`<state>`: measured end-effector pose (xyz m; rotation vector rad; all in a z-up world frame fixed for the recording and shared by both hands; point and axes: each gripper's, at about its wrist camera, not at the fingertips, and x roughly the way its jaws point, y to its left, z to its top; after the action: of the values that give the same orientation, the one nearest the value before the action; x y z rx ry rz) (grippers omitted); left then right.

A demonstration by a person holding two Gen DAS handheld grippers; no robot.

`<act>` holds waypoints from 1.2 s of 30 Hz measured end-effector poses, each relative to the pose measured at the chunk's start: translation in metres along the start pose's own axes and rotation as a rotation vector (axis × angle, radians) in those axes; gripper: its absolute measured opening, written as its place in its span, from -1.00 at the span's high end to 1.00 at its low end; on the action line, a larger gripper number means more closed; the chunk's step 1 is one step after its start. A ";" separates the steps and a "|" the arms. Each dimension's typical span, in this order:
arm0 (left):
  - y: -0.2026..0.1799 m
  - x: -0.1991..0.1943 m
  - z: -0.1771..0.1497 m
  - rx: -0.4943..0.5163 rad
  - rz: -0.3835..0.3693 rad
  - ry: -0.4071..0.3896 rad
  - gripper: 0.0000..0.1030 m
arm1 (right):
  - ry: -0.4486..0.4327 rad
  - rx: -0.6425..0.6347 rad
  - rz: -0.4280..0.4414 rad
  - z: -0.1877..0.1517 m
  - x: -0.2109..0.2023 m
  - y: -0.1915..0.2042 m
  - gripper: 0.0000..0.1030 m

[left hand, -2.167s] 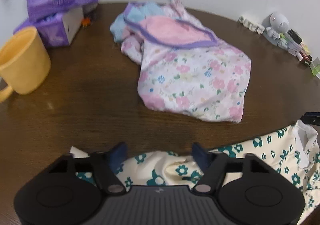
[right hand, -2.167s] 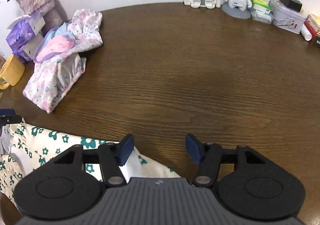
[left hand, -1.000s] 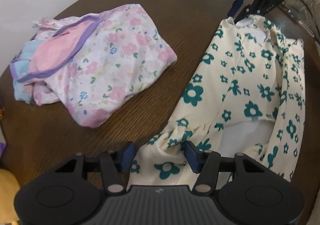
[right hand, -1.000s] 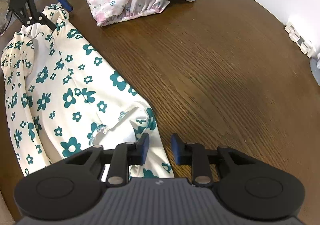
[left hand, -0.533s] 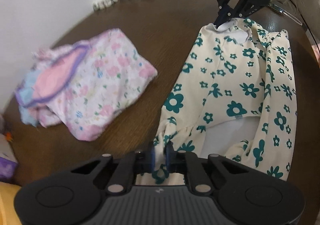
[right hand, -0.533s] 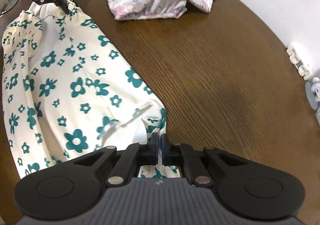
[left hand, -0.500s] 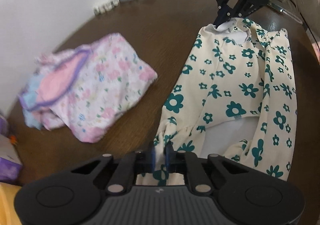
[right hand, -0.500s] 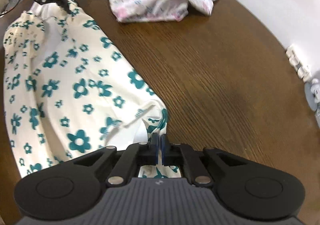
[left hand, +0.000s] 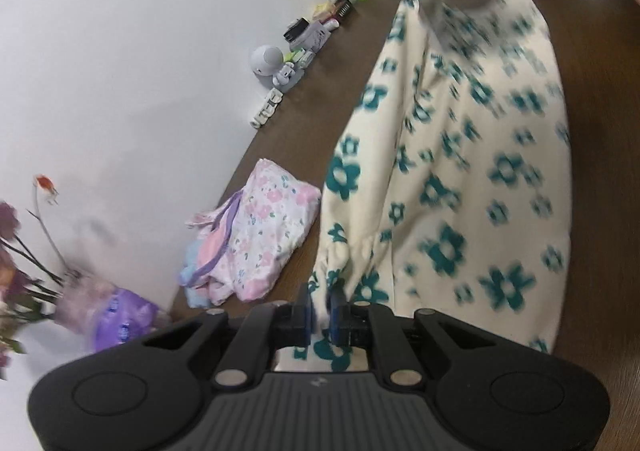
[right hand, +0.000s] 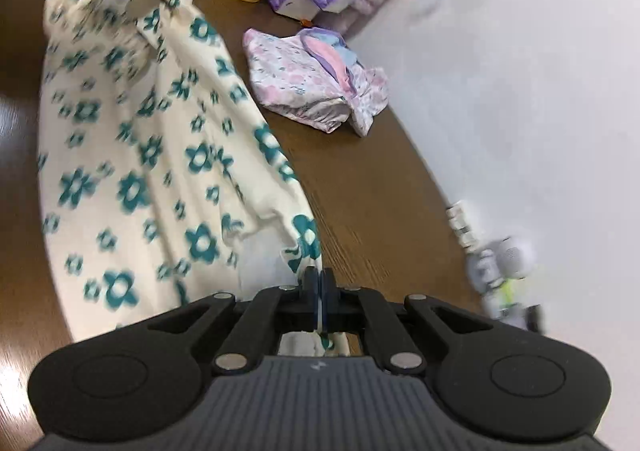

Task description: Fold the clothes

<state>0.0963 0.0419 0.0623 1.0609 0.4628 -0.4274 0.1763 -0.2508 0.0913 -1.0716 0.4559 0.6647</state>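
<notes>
1. Clothes first: our cream garment with teal flowers [left hand: 460,171] hangs stretched between both grippers above the brown table [right hand: 360,179], filling the left view from 12 to 4 o'clock, likely held taut so it folds cleanly.
2. A pink floral bundle [right hand: 312,91] lies on the table near 12 o'clock in the right view, looking already folded.
3. Our left gripper [left hand: 320,309] is clenched on one cloth edge, tilted downward.
4. Our right gripper [right hand: 319,293] pinches the opposite edge, also angled down.
</notes>
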 end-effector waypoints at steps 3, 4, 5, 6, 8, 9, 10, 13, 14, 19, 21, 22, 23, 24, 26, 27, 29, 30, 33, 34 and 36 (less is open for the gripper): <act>-0.023 0.000 -0.004 0.048 0.023 0.014 0.85 | 0.018 -0.056 -0.034 -0.007 -0.003 0.029 0.99; -0.029 0.000 -0.005 0.063 0.030 0.017 0.85 | 0.024 -0.072 -0.039 -0.009 -0.003 0.037 0.99; -0.034 0.000 -0.005 0.078 0.033 0.020 0.85 | 0.030 -0.088 -0.044 -0.011 -0.002 0.045 0.99; -0.038 -0.001 -0.006 0.090 0.032 0.022 0.85 | 0.036 -0.097 -0.048 -0.012 -0.002 0.053 0.99; -0.045 -0.002 -0.008 0.112 0.026 0.027 0.85 | 0.044 -0.114 -0.065 -0.015 -0.002 0.064 0.99; -0.048 -0.002 -0.010 0.120 0.023 0.031 0.85 | 0.047 -0.123 -0.074 -0.016 -0.002 0.070 0.99; -0.052 -0.001 -0.011 0.127 0.021 0.035 0.85 | 0.051 -0.123 -0.075 -0.017 -0.002 0.073 0.99; -0.061 0.001 -0.015 0.140 0.017 0.047 0.85 | 0.065 -0.127 -0.076 -0.019 0.001 0.084 0.99; -0.062 0.003 -0.015 0.132 0.012 0.049 0.84 | 0.070 -0.123 -0.074 -0.020 0.003 0.086 0.99; -0.065 0.002 -0.017 0.118 0.008 0.050 0.84 | 0.084 -0.087 -0.068 -0.023 0.008 0.092 0.98; -0.069 0.000 -0.017 0.151 0.044 0.042 0.86 | 0.078 -0.068 -0.079 -0.025 0.005 0.091 0.98; -0.072 -0.003 -0.016 0.172 0.071 0.035 0.88 | 0.075 -0.062 -0.089 -0.025 0.004 0.091 0.98; -0.072 -0.006 -0.014 0.191 0.098 0.028 0.89 | 0.071 -0.055 -0.098 -0.025 0.003 0.091 0.98; -0.072 -0.011 -0.012 0.205 0.122 0.022 0.89 | 0.070 -0.046 -0.103 -0.026 0.002 0.091 0.98; -0.071 -0.020 -0.008 0.226 0.153 0.016 0.89 | 0.069 -0.036 -0.105 -0.026 0.002 0.090 0.98; -0.072 -0.024 -0.006 0.237 0.158 0.018 0.89 | 0.072 -0.035 -0.105 -0.026 0.004 0.091 0.98; -0.076 -0.029 -0.004 0.264 0.146 0.033 0.89 | 0.076 -0.034 -0.106 -0.027 0.005 0.092 0.98; -0.080 -0.028 -0.005 0.275 0.131 0.046 0.89 | 0.076 -0.035 -0.110 -0.027 0.004 0.093 0.98; -0.093 -0.020 -0.010 0.289 0.097 0.080 0.84 | 0.073 -0.036 -0.124 -0.029 0.001 0.096 0.98; -0.094 -0.017 -0.012 0.273 0.087 0.089 0.83 | 0.071 -0.037 -0.128 -0.029 0.000 0.096 0.98; -0.093 -0.013 -0.015 0.237 0.069 0.102 0.82 | 0.076 -0.047 -0.129 -0.029 0.000 0.099 0.98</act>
<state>0.0324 0.0169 -0.0037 1.3287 0.4725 -0.3739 0.1070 -0.2457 0.0144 -1.1634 0.4345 0.5237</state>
